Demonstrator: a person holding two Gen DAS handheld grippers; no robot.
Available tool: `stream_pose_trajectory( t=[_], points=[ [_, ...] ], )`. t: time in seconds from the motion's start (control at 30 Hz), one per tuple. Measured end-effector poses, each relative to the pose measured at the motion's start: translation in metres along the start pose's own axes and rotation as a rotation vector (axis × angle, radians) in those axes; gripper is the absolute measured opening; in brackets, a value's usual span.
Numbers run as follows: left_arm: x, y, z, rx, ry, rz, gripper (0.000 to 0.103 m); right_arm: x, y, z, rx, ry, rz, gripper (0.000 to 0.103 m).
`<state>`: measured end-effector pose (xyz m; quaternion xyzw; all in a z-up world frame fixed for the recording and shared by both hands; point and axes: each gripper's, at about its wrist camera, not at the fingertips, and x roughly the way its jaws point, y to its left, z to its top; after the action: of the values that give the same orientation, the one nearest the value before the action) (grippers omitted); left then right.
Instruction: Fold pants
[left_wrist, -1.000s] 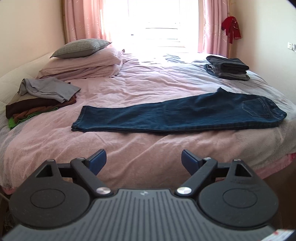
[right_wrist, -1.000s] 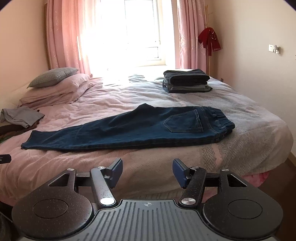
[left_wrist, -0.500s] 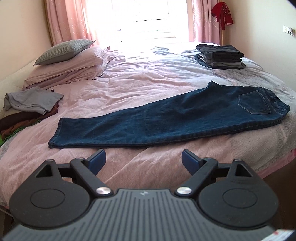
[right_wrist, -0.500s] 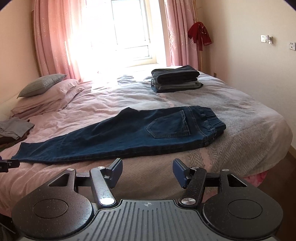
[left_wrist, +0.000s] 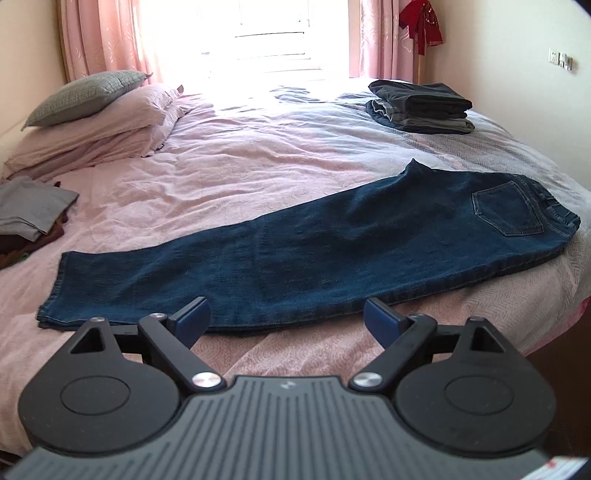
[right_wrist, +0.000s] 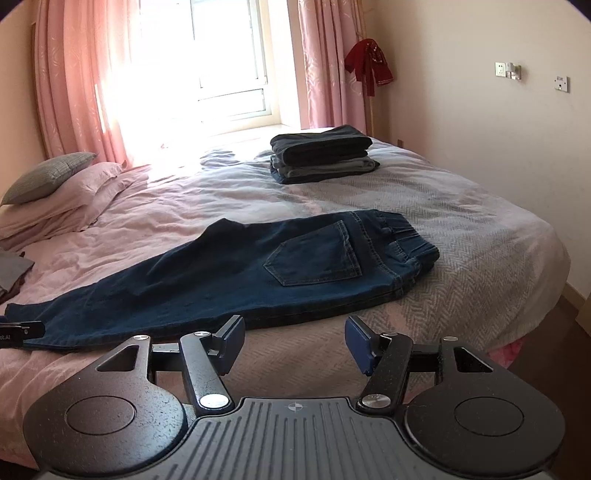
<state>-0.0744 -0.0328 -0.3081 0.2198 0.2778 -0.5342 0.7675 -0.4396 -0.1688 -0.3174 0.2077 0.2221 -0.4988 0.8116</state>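
Note:
Dark blue jeans (left_wrist: 314, 251) lie flat on the bed, folded lengthwise with one leg on the other, hems at the left and waistband at the right. My left gripper (left_wrist: 286, 317) is open just short of the near edge of the legs, nothing between its blue pads. In the right wrist view the same jeans (right_wrist: 229, 280) show their back pocket and waistband. My right gripper (right_wrist: 293, 343) hangs open before the seat end, empty. The tip of the left gripper (right_wrist: 20, 330) shows at the left edge by the hems.
A stack of folded dark pants (left_wrist: 421, 107) sits at the far right of the bed (left_wrist: 258, 155). Pillows (left_wrist: 88, 110) lie at the head, and a heap of grey and brown clothes (left_wrist: 29, 214) at the left. The wall (right_wrist: 480, 110) runs along the right side.
Both grippers have moved in toward the bed and dipped, so the jeans look larger and closer. The left one has come nearer the leg hems. Jaws stay as wide as before.

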Motion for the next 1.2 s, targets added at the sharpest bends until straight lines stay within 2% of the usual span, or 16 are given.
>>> stream_pose_trajectory(
  t=[0.07,0.17,0.27,0.4,0.5,0.6,0.7,0.73,0.8,0.87,0.9,0.93,1.0,1.1,1.17,1.2],
  points=[
    [0.012,0.013,-0.006,-0.012,-0.011,-0.014,0.087,0.018,0.006,-0.004,-0.003,0.015,0.007,0.057],
    [0.030,0.042,-0.011,-0.042,-0.020,0.035,0.080,0.049,0.017,-0.007,-0.025,0.027,0.023,0.056],
    [0.041,0.072,-0.013,-0.103,-0.036,0.056,0.073,0.076,0.032,-0.004,-0.059,0.001,0.051,0.044],
    [0.057,0.105,-0.017,-0.165,-0.102,0.064,0.047,0.113,0.050,0.000,-0.094,-0.019,0.092,0.029],
    [0.077,0.133,-0.027,-0.215,-0.093,0.064,0.039,0.139,0.058,0.001,-0.101,0.000,0.112,0.028],
    [0.095,0.167,-0.043,-0.252,-0.043,0.163,0.027,0.161,0.055,0.001,-0.076,0.027,0.118,0.028],
    [0.097,0.206,-0.053,-0.273,-0.041,0.359,0.016,0.175,0.048,0.000,-0.044,0.052,0.113,0.028],
    [0.095,0.224,-0.055,-0.314,-0.038,0.389,0.006,0.178,0.047,-0.001,-0.035,0.059,0.110,0.028],
    [0.087,0.257,-0.057,-0.440,-0.033,0.365,0.003,0.182,0.043,-0.002,-0.022,0.062,0.105,0.028],
    [0.077,0.264,-0.054,-0.497,-0.026,0.347,0.004,0.181,0.039,-0.003,-0.007,0.056,0.104,0.028],
    [0.073,0.260,-0.051,-0.500,-0.024,0.349,0.007,0.180,0.038,-0.003,0.002,0.052,0.105,0.028],
    [0.067,0.256,-0.049,-0.516,-0.023,0.329,0.021,0.178,0.038,-0.003,0.012,0.048,0.105,0.028],
    [0.056,0.249,-0.052,-0.641,-0.047,0.171,0.029,0.175,0.037,-0.002,0.029,0.043,0.104,0.028],
    [0.056,0.239,-0.068,-0.845,-0.034,-0.039,0.029,0.169,0.037,-0.002,0.050,0.042,0.116,0.028],
    [0.062,0.236,-0.082,-0.949,-0.034,-0.094,0.029,0.166,0.037,-0.003,0.054,0.046,0.119,0.028],
    [0.065,0.235,-0.087,-0.980,-0.046,-0.089,0.029,0.165,0.036,-0.004,0.052,0.047,0.119,0.028]
  ],
)
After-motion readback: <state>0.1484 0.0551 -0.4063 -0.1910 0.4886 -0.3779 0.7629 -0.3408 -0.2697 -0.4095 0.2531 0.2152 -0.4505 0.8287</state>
